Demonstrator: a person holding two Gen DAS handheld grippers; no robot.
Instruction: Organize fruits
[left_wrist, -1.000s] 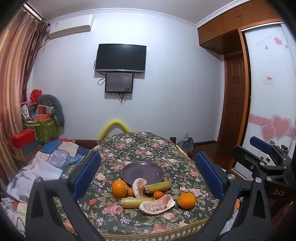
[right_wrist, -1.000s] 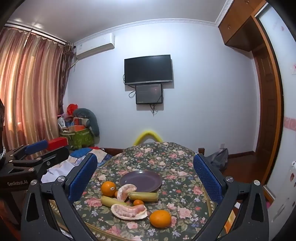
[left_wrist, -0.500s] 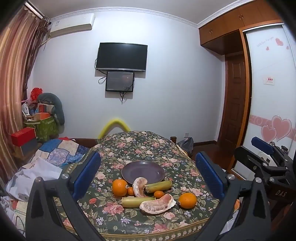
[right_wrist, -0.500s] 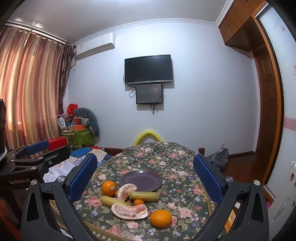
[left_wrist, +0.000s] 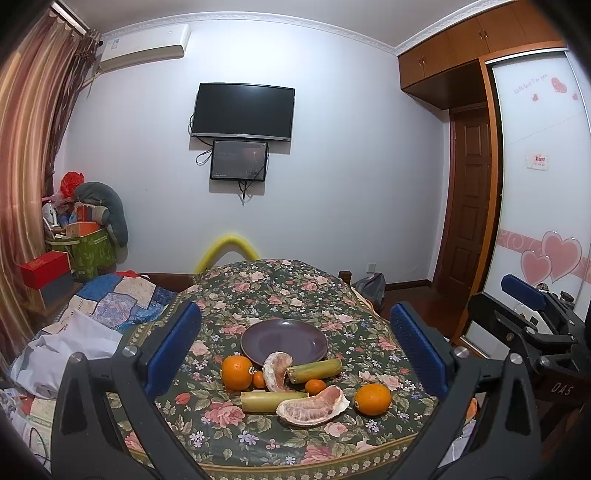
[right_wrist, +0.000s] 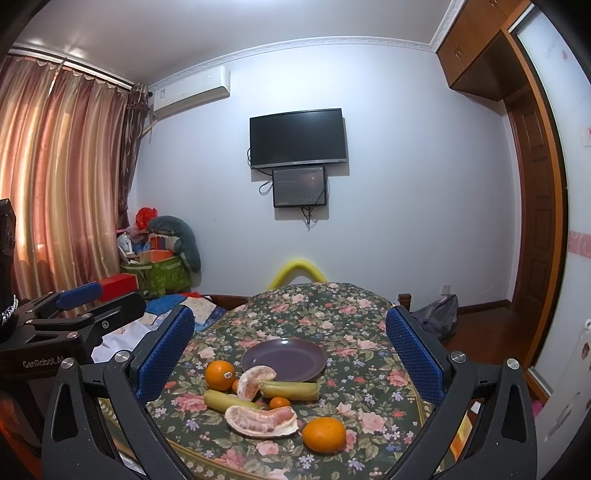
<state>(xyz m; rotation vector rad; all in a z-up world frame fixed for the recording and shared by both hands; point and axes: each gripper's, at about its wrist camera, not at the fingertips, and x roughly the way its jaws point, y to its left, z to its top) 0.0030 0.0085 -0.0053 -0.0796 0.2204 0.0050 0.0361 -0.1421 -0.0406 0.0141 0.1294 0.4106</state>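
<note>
An empty purple plate (left_wrist: 284, 341) (right_wrist: 283, 360) sits on the floral-clothed table (left_wrist: 280, 291). In front of it lie two oranges (left_wrist: 236, 372) (left_wrist: 372, 399), two small tangerines (left_wrist: 315, 386), two peeled pomelo pieces (left_wrist: 313, 405) (left_wrist: 276, 370) and two green sugarcane sections (left_wrist: 314, 370) (left_wrist: 271, 401). My left gripper (left_wrist: 293, 349) is open and empty, held above the near table edge. My right gripper (right_wrist: 290, 350) is open and empty, likewise short of the fruit. Each gripper shows at the edge of the other's view.
A bed with patchwork bedding (left_wrist: 110, 295) lies left of the table. Boxes and a green bag (left_wrist: 86, 251) stand by the curtain. A wardrobe with a heart-patterned door (left_wrist: 535, 221) is on the right. A yellow chair back (left_wrist: 227, 247) stands behind the table.
Both views have shifted only slightly; the fruit and plate have not moved, and both grippers stay open.
</note>
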